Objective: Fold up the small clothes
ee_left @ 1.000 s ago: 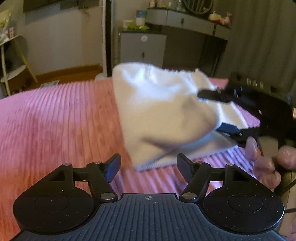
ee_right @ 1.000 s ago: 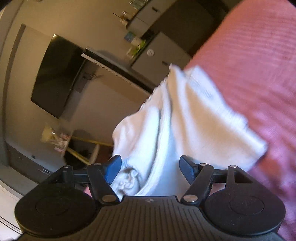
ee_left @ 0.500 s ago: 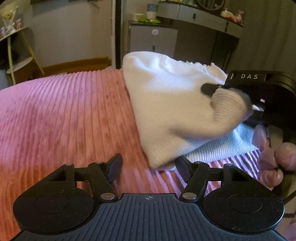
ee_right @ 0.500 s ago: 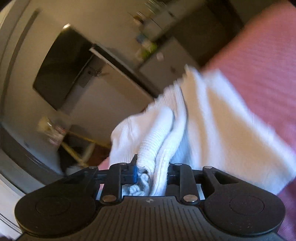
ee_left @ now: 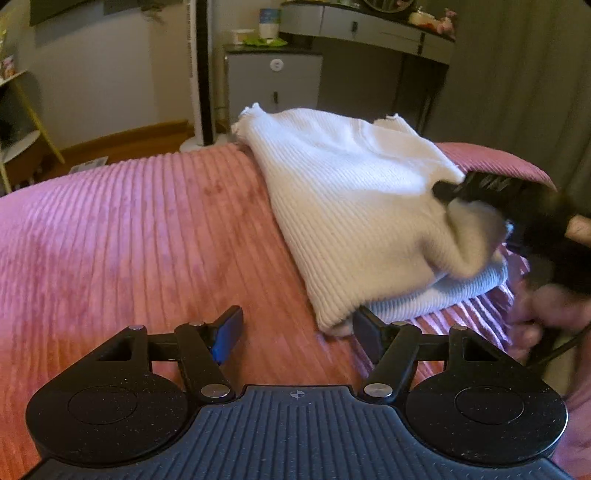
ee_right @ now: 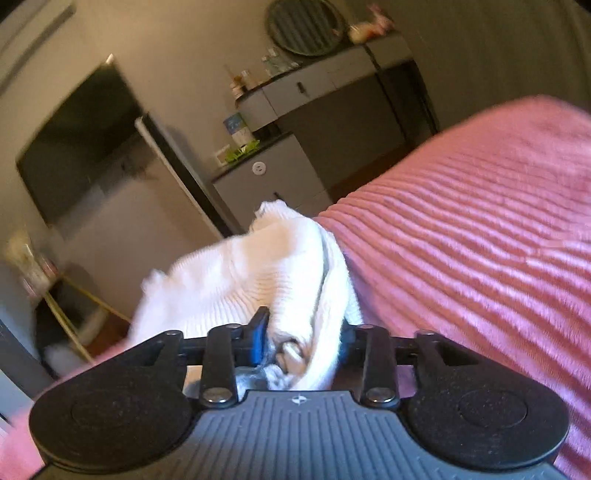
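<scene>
A white ribbed knit garment (ee_left: 351,206) lies folded over itself on the pink ribbed bed cover (ee_left: 129,240). My left gripper (ee_left: 297,328) hovers open just above the cover, and the garment's near corner touches its right finger (ee_left: 365,332). My right gripper (ee_right: 303,339) has a bunched fold of the garment (ee_right: 266,273) filling the gap between its pads, and its jaws are opening. In the left wrist view its upper finger (ee_left: 480,184) lies across the garment's right edge, with a person's hand (ee_left: 554,306) below it.
Past the bed's far edge stand a grey cabinet (ee_left: 273,85), a dressing table (ee_left: 369,26), a fan pole (ee_left: 201,74) and a yellow-legged shelf (ee_left: 22,122). A dark curtain (ee_left: 535,92) hangs at the right. A wall screen (ee_right: 81,147) hangs at the left.
The right gripper closed on a fold of the garment, rolled, and carried it across; its jaws now stand wider than half a second ago. The garment has settled lower. The left gripper stayed put.
</scene>
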